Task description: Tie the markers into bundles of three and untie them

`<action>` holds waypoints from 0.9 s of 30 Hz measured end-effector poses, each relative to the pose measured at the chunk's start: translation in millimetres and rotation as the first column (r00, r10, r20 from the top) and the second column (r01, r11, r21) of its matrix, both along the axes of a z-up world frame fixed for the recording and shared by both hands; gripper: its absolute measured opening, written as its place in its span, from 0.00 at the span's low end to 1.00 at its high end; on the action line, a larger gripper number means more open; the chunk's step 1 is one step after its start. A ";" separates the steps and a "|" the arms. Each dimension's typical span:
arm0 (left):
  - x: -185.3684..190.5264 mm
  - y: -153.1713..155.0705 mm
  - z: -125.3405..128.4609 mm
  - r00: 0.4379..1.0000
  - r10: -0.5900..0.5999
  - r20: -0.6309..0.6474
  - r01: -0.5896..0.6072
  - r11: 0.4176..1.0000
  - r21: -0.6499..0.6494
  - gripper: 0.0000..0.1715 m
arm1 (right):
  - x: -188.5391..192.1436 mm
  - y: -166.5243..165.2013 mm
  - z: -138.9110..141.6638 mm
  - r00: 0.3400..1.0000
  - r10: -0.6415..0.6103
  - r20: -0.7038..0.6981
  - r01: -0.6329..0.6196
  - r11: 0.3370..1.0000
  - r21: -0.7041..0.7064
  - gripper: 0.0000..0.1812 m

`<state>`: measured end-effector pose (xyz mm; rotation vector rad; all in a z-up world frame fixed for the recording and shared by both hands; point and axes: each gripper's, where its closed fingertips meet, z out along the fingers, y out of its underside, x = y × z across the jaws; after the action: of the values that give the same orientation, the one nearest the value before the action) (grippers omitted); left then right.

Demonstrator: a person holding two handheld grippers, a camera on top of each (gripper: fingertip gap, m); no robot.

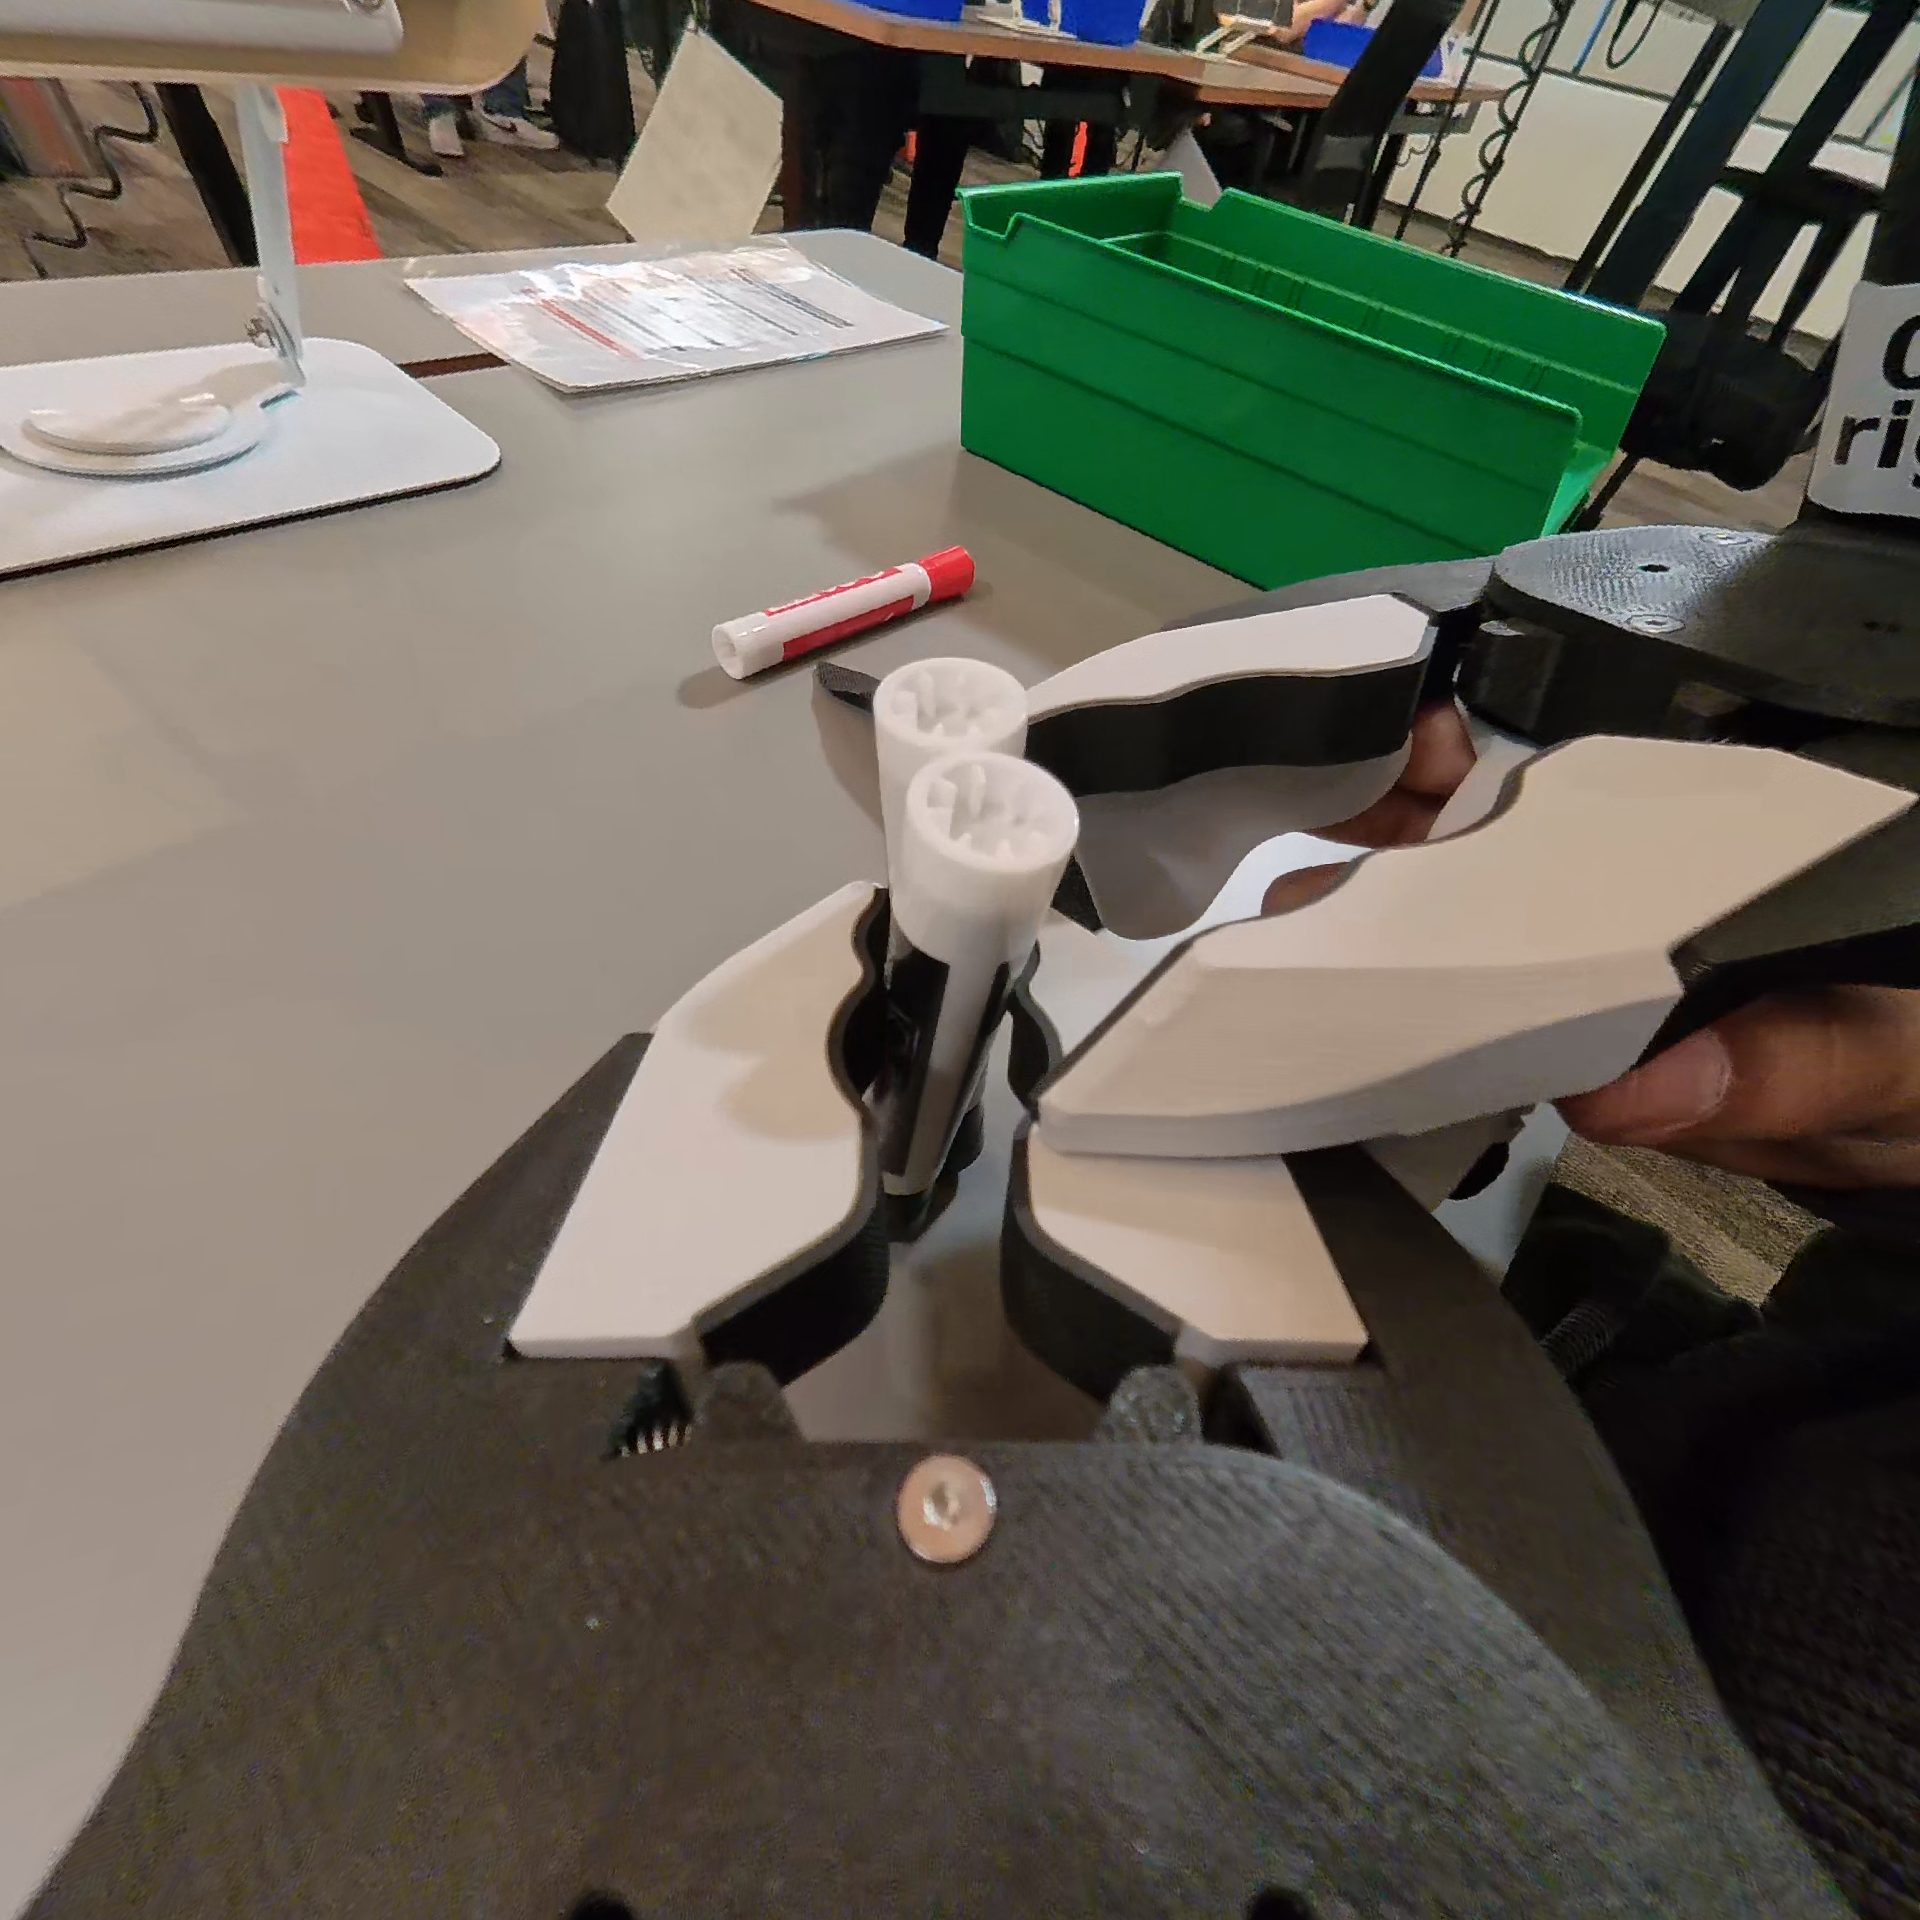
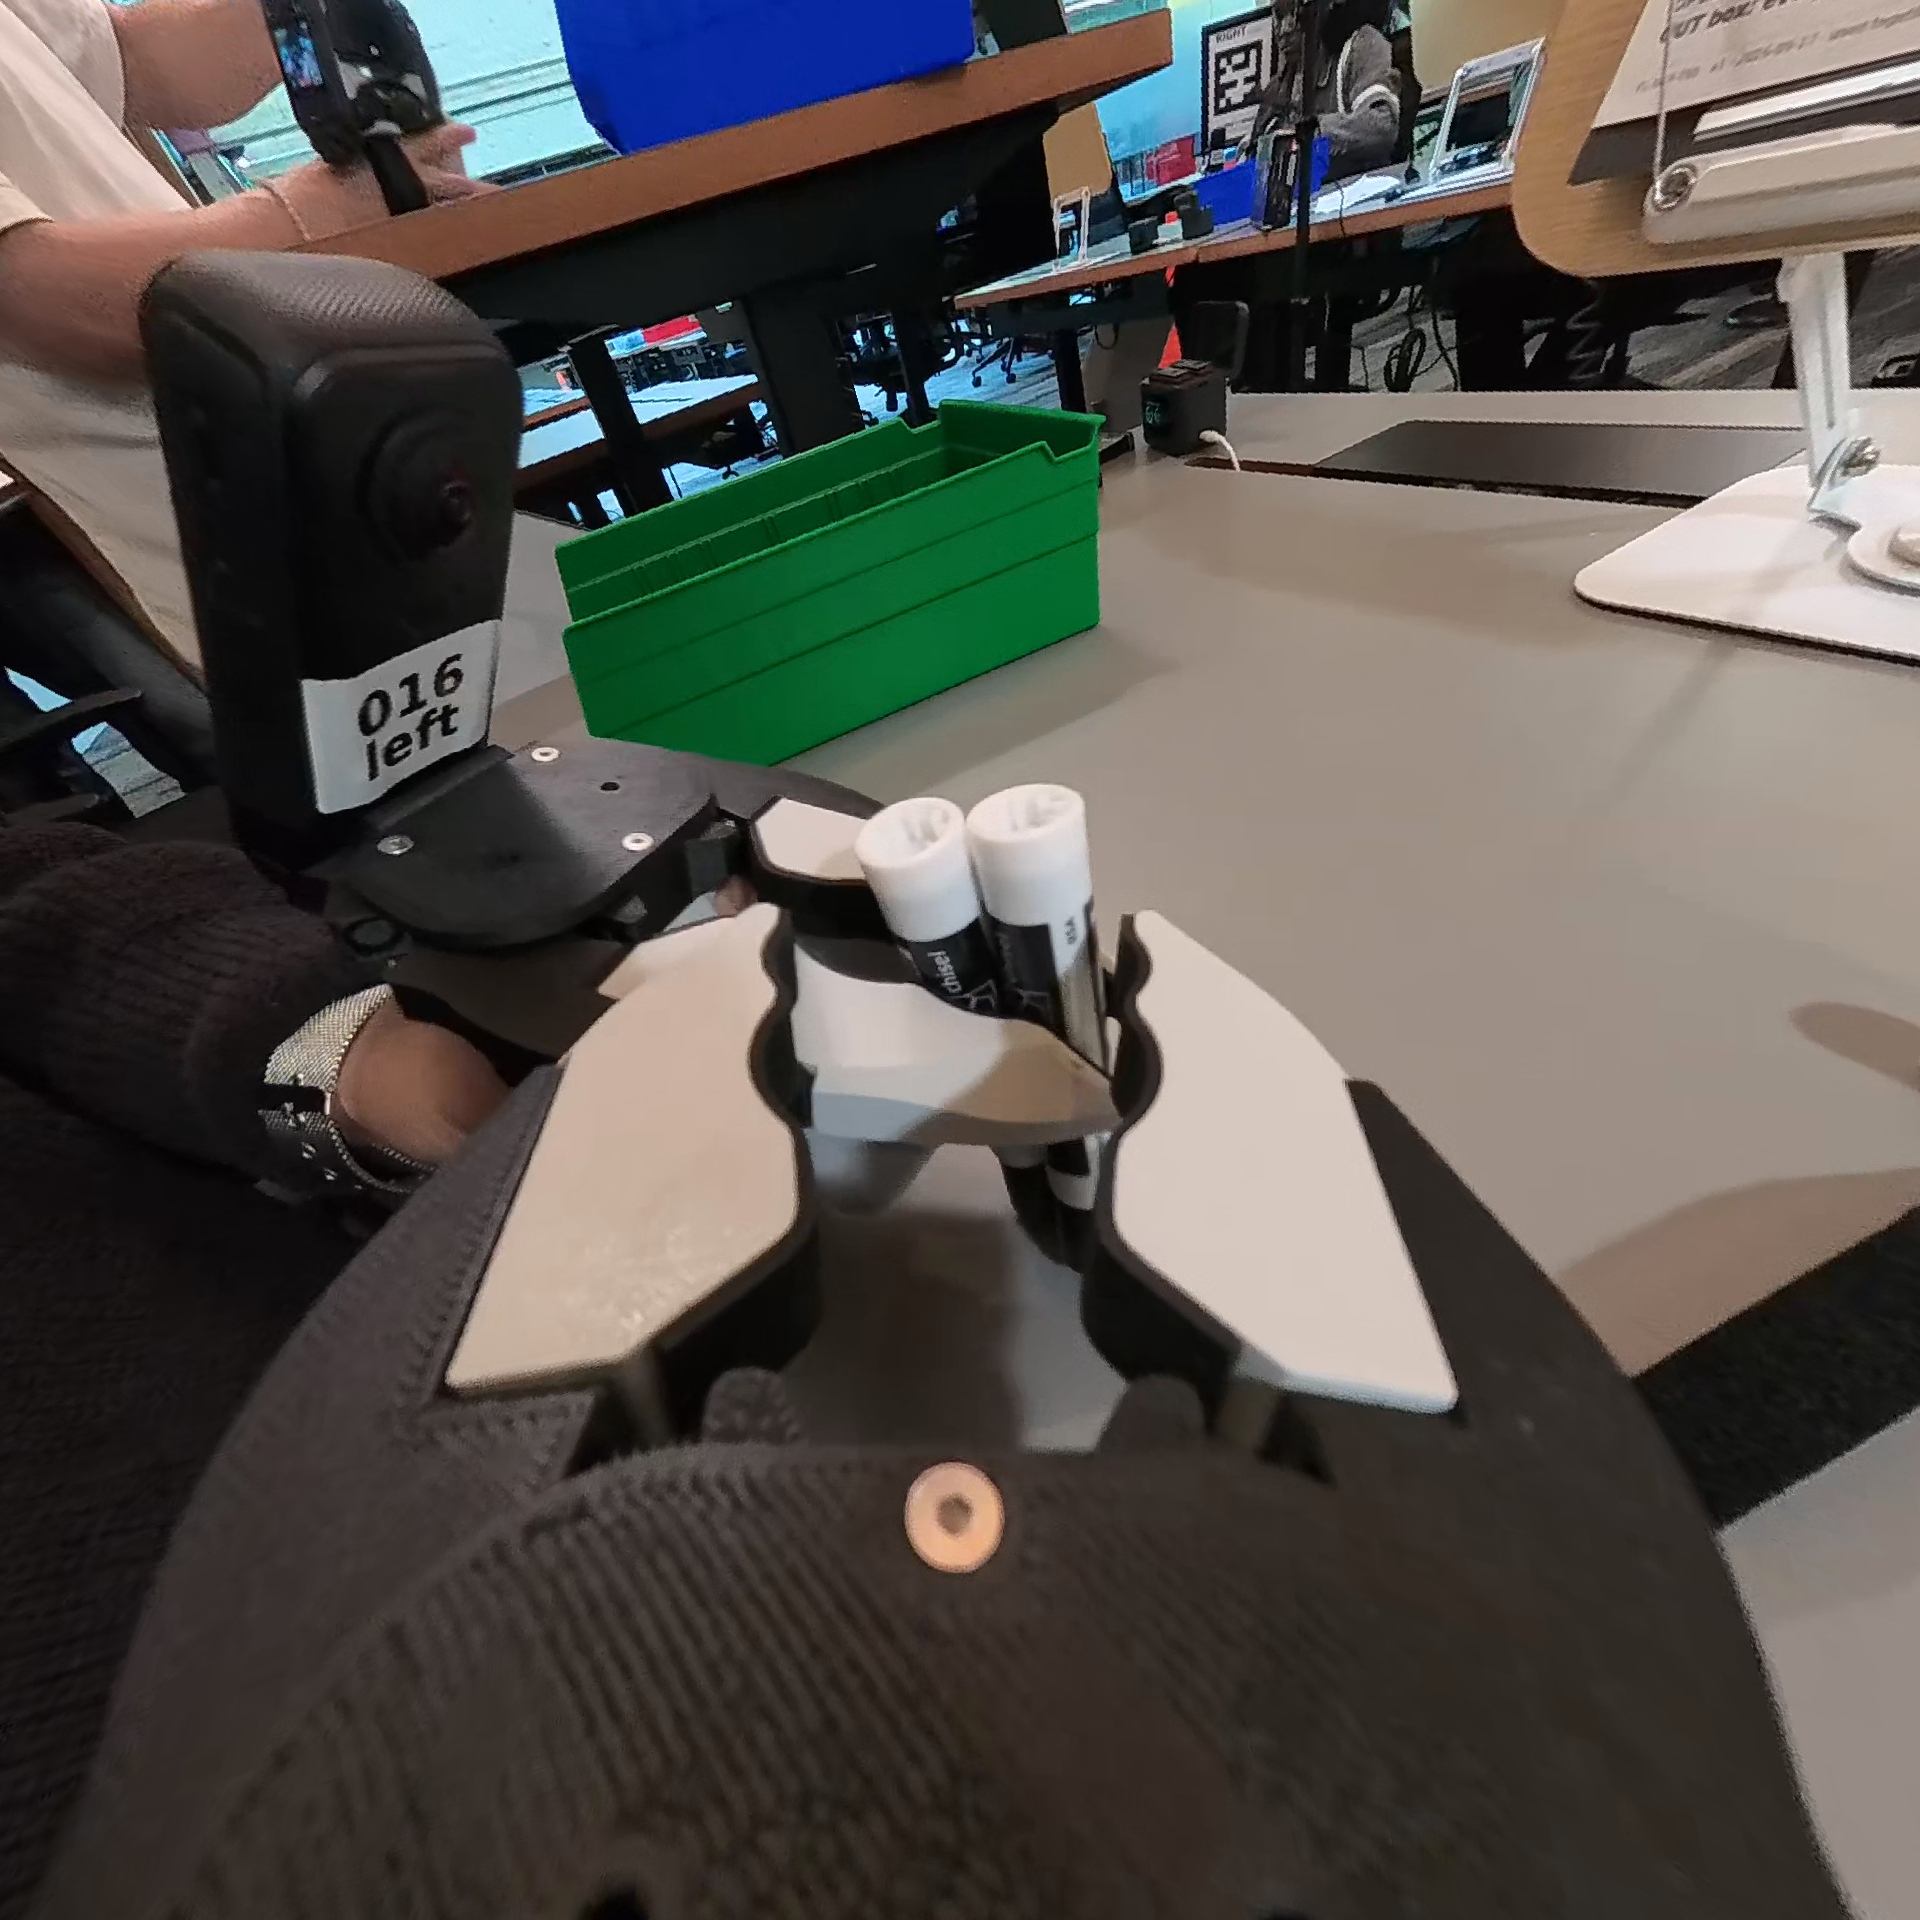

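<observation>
Two black markers with white end caps [image 1: 987, 831] stand upright between the fingers of my left gripper [image 1: 945, 961], which is shut on them. They also show in the right wrist view [image 2: 1029, 914]. My right gripper [image 2: 951, 935] is open; its jaws straddle the markers and one of the left gripper's fingers [image 2: 914, 1049]. In the left wrist view the right gripper [image 1: 1044, 914] reaches in from the right, one finger behind the markers and one over my left gripper's right finger. A red marker [image 1: 847, 613] lies loose on the grey table [image 1: 416, 779]. A black strap end [image 1: 840, 681] shows behind the markers.
A green plastic bin [image 1: 1247, 416] stands at the back right of the table; it also shows in the right wrist view [image 2: 831, 623]. A white stand base [image 1: 208, 447] sits at the far left. A plastic-sleeved sheet [image 1: 675, 312] lies at the back. A person's hand holds the right gripper. One gripper's finger ends stand about 4 cm off the other's.
</observation>
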<state>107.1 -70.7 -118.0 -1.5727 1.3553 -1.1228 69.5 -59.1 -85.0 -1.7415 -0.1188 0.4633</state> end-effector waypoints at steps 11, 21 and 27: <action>4.6 -1.3 -0.6 1.000 -0.021 -0.002 0.021 1.000 -0.019 0.12 | 10.2 2.3 6.7 0.990 -0.026 -0.138 0.029 0.999 0.017 0.31; 6.3 -5.4 -0.3 0.999 -0.049 -0.004 0.049 0.999 0.008 0.12 | 13.5 2.5 4.6 0.997 -0.024 -0.073 0.024 1.000 -0.001 0.23; 5.9 -5.9 -0.2 0.997 -0.072 -0.008 0.072 0.997 0.033 0.12 | 21.7 2.6 1.9 0.996 -0.036 -0.085 0.035 0.999 -0.015 0.20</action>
<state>113.0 -76.7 -118.3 -1.5155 1.4380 -1.1335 91.3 -56.5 -83.1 -1.7318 -0.0235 0.5127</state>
